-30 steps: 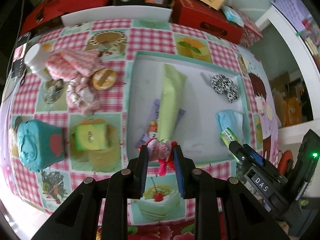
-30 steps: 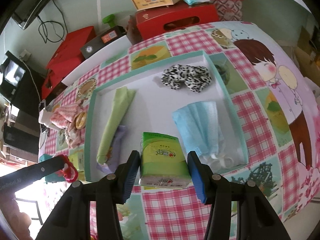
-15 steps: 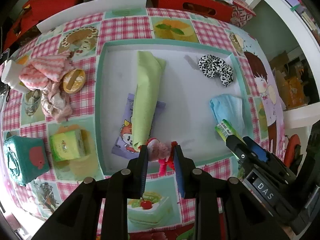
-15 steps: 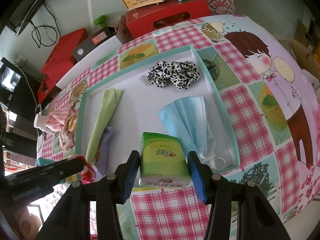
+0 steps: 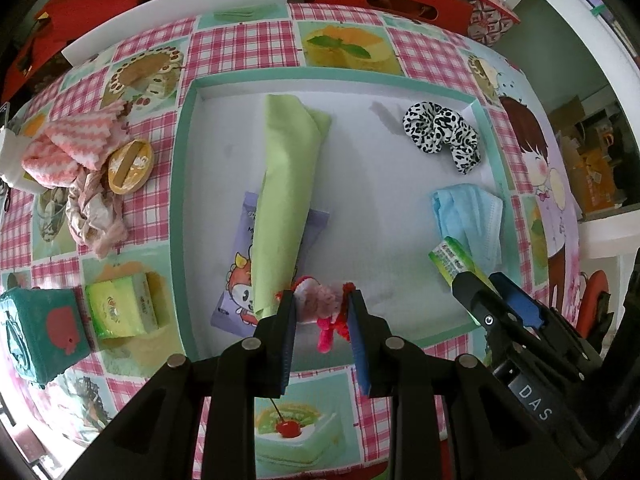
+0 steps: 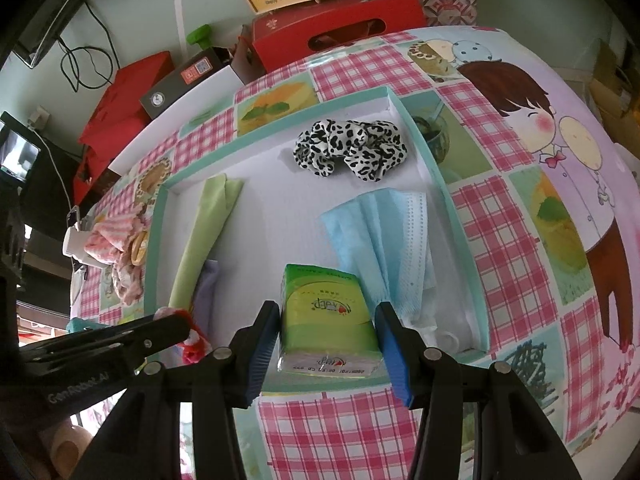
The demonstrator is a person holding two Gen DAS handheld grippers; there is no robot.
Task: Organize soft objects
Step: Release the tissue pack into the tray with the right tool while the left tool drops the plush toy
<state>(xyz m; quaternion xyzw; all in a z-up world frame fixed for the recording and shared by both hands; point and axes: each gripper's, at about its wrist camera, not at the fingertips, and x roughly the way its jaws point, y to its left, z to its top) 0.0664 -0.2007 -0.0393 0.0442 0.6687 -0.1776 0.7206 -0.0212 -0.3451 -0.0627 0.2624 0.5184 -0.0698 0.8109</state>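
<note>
A: Tissues first, or the fuzzy thing? Start with the left wrist view.

B: Left wrist view, then. The left hand-held gripper (image 5: 322,312) is clamped on a small pink and red fuzzy toy (image 5: 320,305), pinched between its two blue pads. Directly ahead of the fingers, touching the toy's far side, a rolled green cloth (image 5: 286,200) lies over a purple cartoon packet (image 5: 236,292) inside the teal-rimmed tray (image 5: 182,200).

A: And off to the sides?

B: Ahead and to its right, a leopard-print scrunchie (image 5: 442,136) and a blue face mask (image 5: 470,216) sit in the tray. To its left, outside the tray on the desk (image 5: 240,44), a second green tissue pack (image 5: 122,312) lies beside a teal cube (image 5: 38,340). The right hand-held gripper (image 5: 486,286) comes in from the right, holding a green pack.

A: Right wrist view?

B: The right hand-held gripper (image 6: 328,336) grips a green tissue pack (image 6: 328,320) squarely between its pads, over the tray's near rim. Just ahead and right of it lies the face mask (image 6: 384,240), farther ahead the scrunchie (image 6: 350,148). To its left the green cloth (image 6: 204,232) runs lengthwise, and the left hand-held gripper (image 6: 188,326) reaches in low with the toy (image 6: 192,344) at its tip.
</note>
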